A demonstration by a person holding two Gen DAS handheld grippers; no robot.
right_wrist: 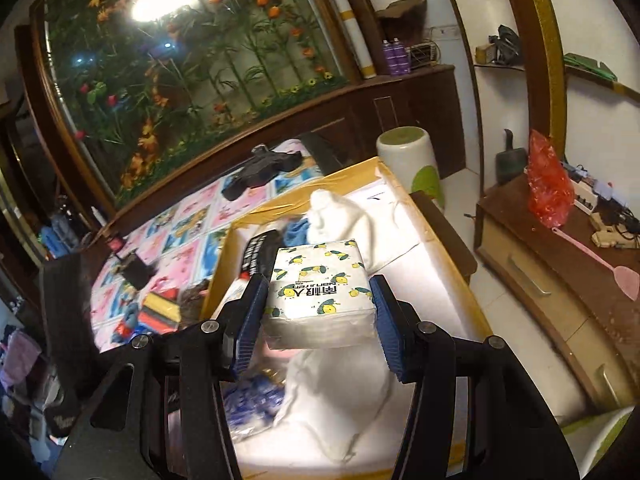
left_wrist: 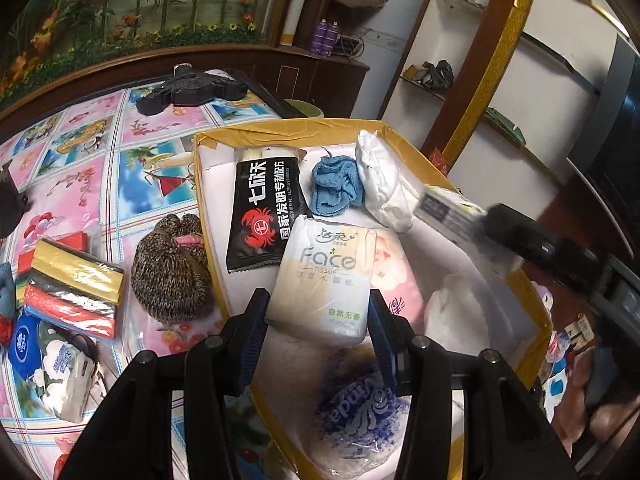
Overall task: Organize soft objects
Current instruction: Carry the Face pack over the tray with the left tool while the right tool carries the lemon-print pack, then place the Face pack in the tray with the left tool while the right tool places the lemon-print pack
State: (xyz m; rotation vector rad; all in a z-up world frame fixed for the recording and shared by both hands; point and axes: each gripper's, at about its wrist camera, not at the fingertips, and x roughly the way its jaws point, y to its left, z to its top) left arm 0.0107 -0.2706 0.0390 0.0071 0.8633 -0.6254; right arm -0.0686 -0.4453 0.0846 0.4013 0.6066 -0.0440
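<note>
Face-tissue soft pack (left_wrist: pixel 324 280), clamped by left gripper (left_wrist: pixel 318 320) over yellow-rimmed cardboard box (left_wrist: pixel 208 208); right gripper (right_wrist: pixel 320 312) gripped duck-print tissue pack (right_wrist: pixel 316 280); packs risked colliding, slipping.

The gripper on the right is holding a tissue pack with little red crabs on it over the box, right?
Not quite. The right gripper does hold a tissue pack over the box, but the right wrist view shows little yellow ducks on it, not red crabs.

"Face TISSUE" and 洁柔 stand on the cream pack (left_wrist: pixel 324 276); 七欣天 on the black pouch (left_wrist: pixel 266 210); "Nanjiren" upside down on the duck-print pack (right_wrist: pixel 318 292).
</note>
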